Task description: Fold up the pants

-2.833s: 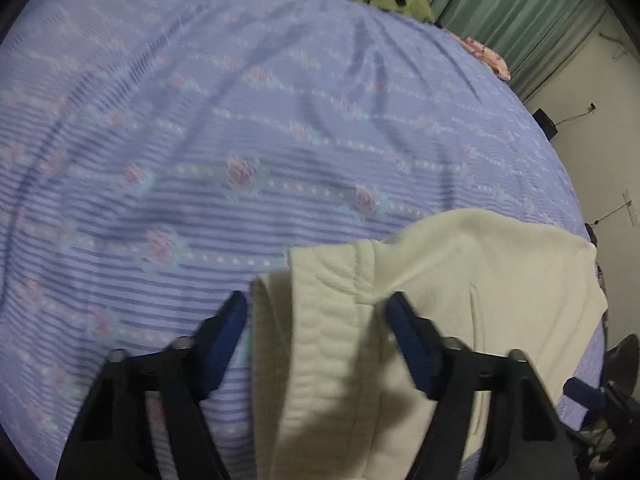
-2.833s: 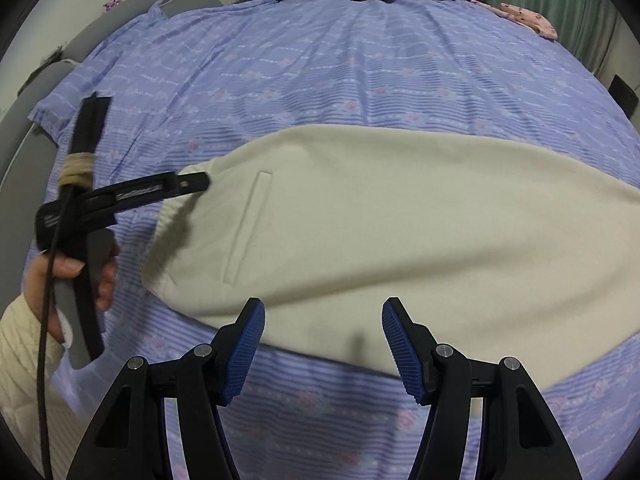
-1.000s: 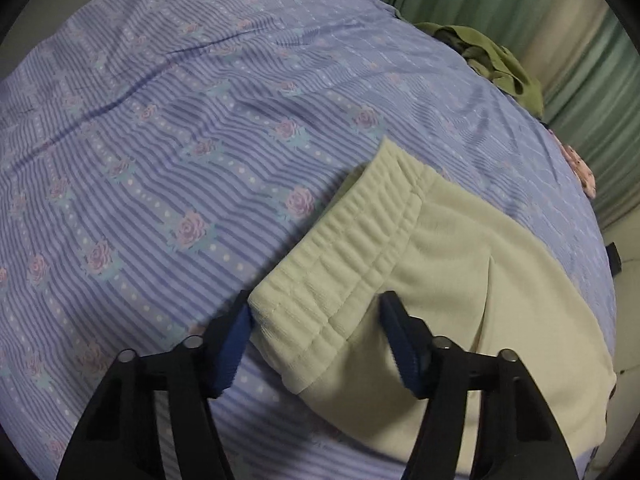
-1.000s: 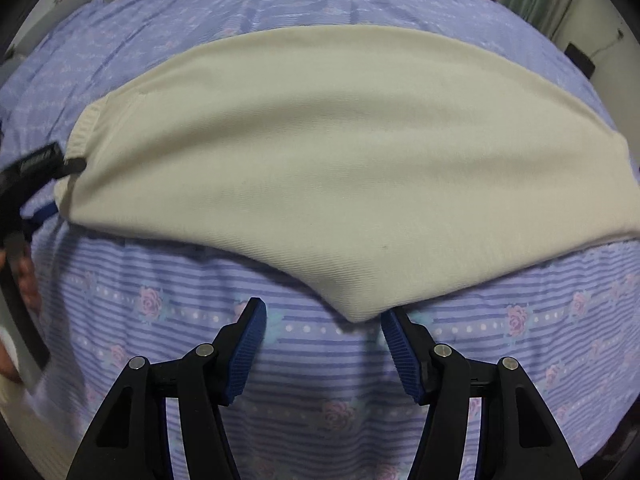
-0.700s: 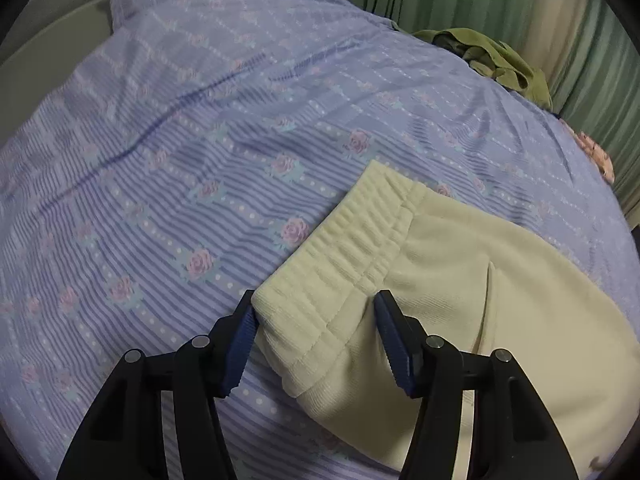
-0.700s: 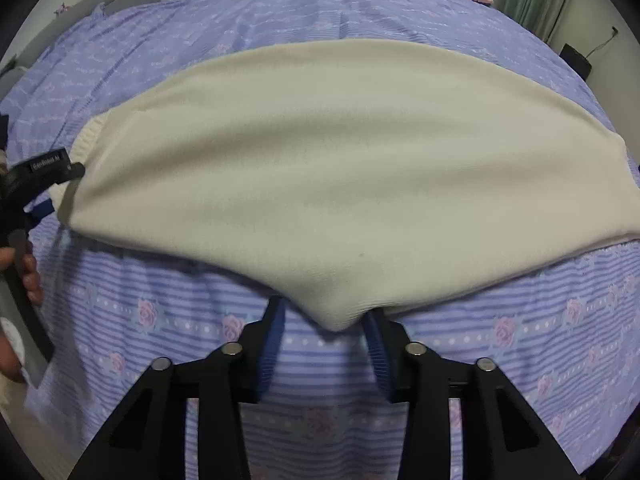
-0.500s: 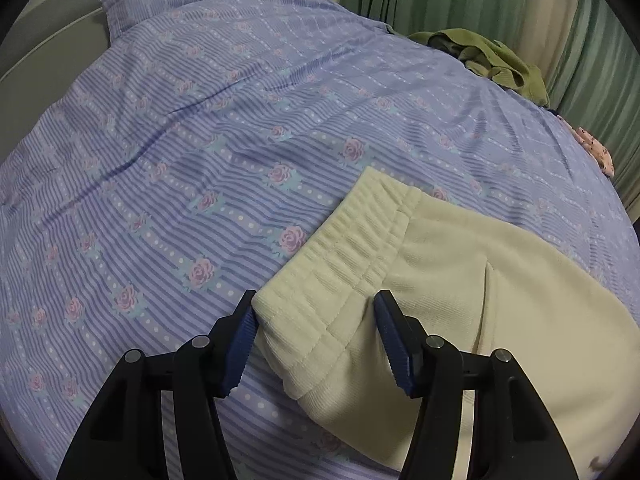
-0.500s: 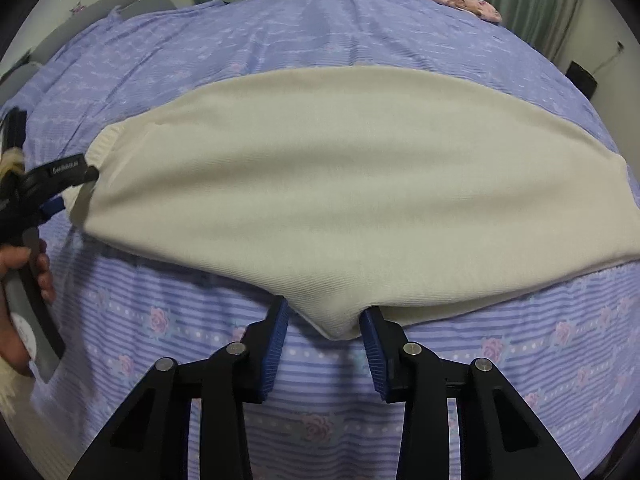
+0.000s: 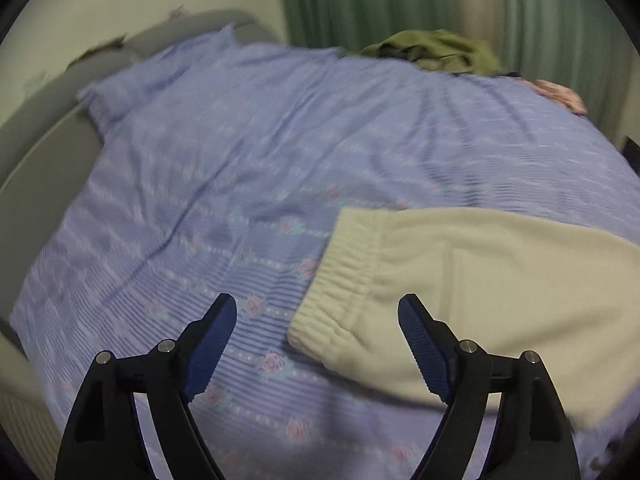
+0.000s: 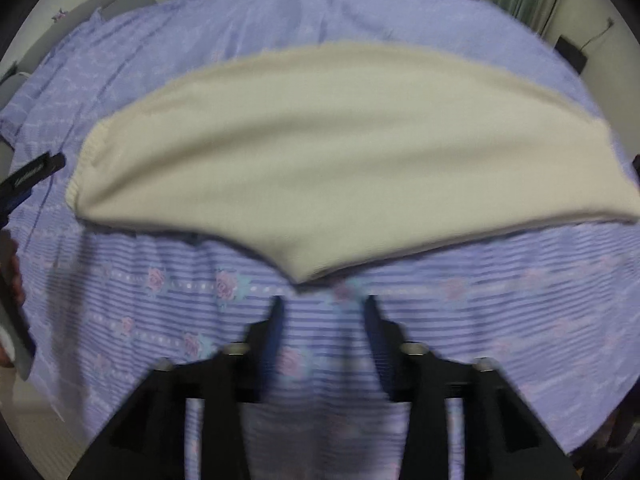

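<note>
Cream pants lie folded lengthwise on the bed, with the ribbed waistband at their left end. My left gripper hangs above the waistband corner, jaws opening wide, and the cloth lies below them without touching the pads. My right gripper hovers just short of the pointed crotch corner of the pants; its jaws are opening and only bedsheet shows between them. The left gripper's tip shows at the left edge of the right wrist view.
A purple striped floral sheet covers the bed. An olive garment and a pink cloth lie at the far edge by green curtains. A grey headboard runs along the left. A hand holds the left gripper.
Both grippers let go of the pants and rose. The left one opened off the waistband and rolled; the right one released the crotch corner and pulled back from it.
</note>
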Available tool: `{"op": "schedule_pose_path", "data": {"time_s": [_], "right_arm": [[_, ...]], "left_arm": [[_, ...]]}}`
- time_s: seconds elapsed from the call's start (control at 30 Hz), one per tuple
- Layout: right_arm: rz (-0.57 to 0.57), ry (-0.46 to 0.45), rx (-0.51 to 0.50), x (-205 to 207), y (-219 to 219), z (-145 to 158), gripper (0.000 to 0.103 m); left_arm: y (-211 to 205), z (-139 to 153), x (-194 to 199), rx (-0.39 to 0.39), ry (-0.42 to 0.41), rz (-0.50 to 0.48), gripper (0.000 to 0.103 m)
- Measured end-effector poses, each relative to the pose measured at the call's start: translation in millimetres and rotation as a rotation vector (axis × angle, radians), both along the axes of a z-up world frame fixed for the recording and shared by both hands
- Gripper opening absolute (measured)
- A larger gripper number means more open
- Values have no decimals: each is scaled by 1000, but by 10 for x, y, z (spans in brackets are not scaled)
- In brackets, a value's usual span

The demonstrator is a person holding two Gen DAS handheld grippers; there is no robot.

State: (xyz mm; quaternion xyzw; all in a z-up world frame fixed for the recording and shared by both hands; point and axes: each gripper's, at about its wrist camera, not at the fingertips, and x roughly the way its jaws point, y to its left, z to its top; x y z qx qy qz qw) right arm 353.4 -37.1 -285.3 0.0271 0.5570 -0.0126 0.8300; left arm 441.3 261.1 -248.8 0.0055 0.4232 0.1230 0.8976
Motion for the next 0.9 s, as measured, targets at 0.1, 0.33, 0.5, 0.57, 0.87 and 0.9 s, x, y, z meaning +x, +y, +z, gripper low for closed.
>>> {"op": "schedule_pose_path", "data": {"time_s": [0.1, 0.33, 0.5, 0.57, 0.87, 0.9], "right_arm": [[-5, -77, -25, -168, -255, 397, 47], [-115, -221, -34, -553, -1205, 1155, 55], [-177, -319, -41, -785, -2036, 1553, 63], [-194, -354, -35, -856, -2430, 1658, 67], [-157, -426, 50, -808, -4218, 1744, 67], [-148, -422, 59, -764, -4395, 1713, 67]], "left_arm": [[-250, 308, -246, 2, -18, -109, 85], [-1212, 873, -735, -92, -40, -304, 88], [-2227, 1190, -991, -151, -79, -413, 89], [-2593, 1235, -1060, -164, -78, -439, 89], [-4384, 1272, -1261, -213, -53, -410, 90], [-4570, 1265, -1263, -211, -53, -408, 90]]}}
